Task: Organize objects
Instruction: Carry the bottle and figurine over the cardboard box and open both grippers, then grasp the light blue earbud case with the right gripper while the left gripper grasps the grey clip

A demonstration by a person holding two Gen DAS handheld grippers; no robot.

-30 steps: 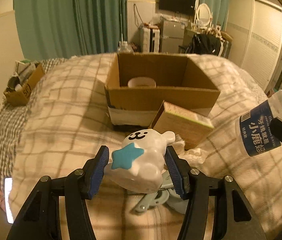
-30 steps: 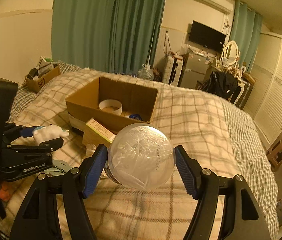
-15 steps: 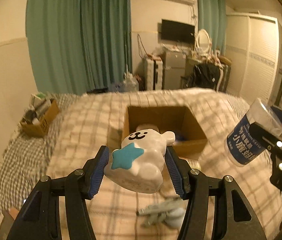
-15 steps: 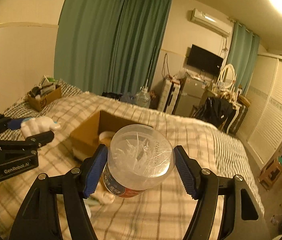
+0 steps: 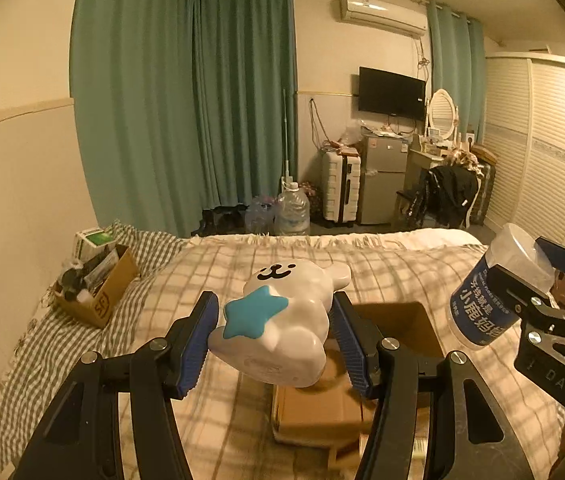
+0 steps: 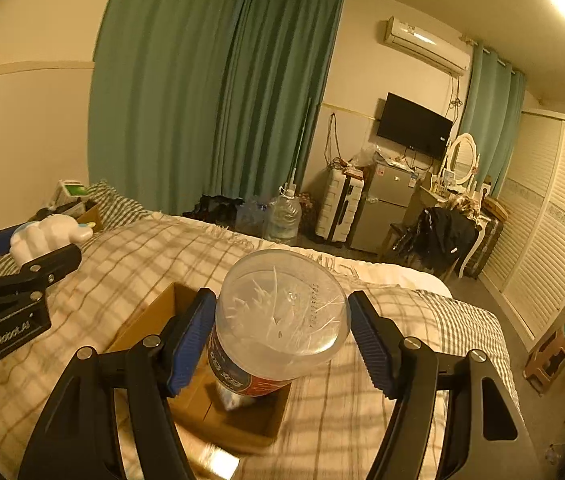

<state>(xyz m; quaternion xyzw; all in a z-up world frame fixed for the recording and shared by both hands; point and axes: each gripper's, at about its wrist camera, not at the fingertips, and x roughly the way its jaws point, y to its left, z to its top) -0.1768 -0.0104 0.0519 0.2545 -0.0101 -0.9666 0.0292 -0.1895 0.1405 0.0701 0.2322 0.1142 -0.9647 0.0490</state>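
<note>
My left gripper is shut on a white seal figure with a blue star and smiling face, held above the bed. It also shows at the left of the right wrist view. My right gripper is shut on a clear plastic jar with a blue label, also seen at the right of the left wrist view. An open cardboard box sits on the bed below both grippers; in the left wrist view the box lies behind the figure.
The bed has a checked blanket. A small cardboard box of clutter sits at its left edge. Beyond the bed are green curtains, a water jug, a suitcase, a small fridge and a wardrobe.
Both grippers have risen and moved forward over the cardboard box, each still holding its object. The box has shifted from ahead to underneath the grippers.
</note>
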